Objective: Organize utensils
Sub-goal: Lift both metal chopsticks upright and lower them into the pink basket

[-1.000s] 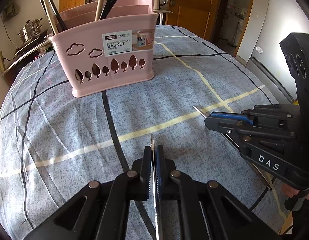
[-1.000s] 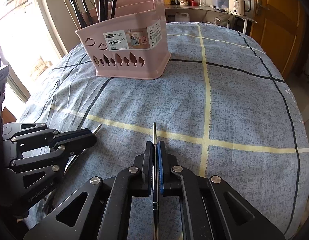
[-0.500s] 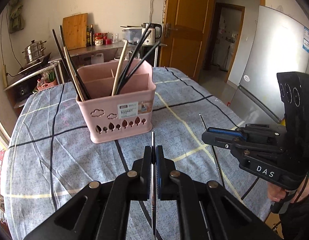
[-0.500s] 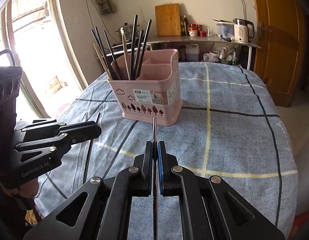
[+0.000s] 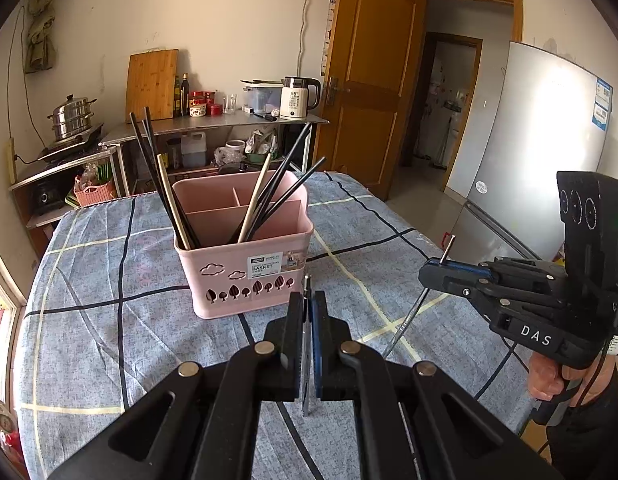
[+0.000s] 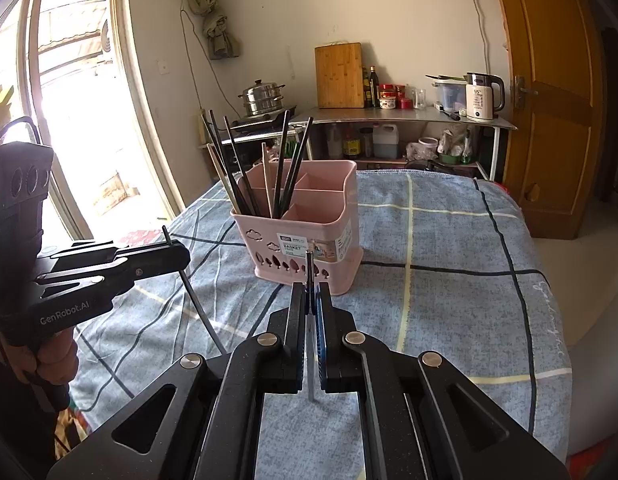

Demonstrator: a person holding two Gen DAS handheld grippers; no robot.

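Tablecloth (image 5: 109, 320) below; each claw (image 5: 308, 312) (image 6: 312, 300) pinches chopstick (image 5: 306, 360) (image 6: 310, 360).

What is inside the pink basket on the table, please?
The pink basket holds several chopsticks, dark and pale, leaning in its front compartment. The rear compartments show no utensils above their rims. The basket walls hide the compartment floors and the chopsticks' lower ends.

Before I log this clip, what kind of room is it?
Most likely a home kitchen with a dining table: a steel steamer pot on a burner, a white electric kettle on a metal counter, a bamboo cutting board against the wall, and a silver refrigerator.
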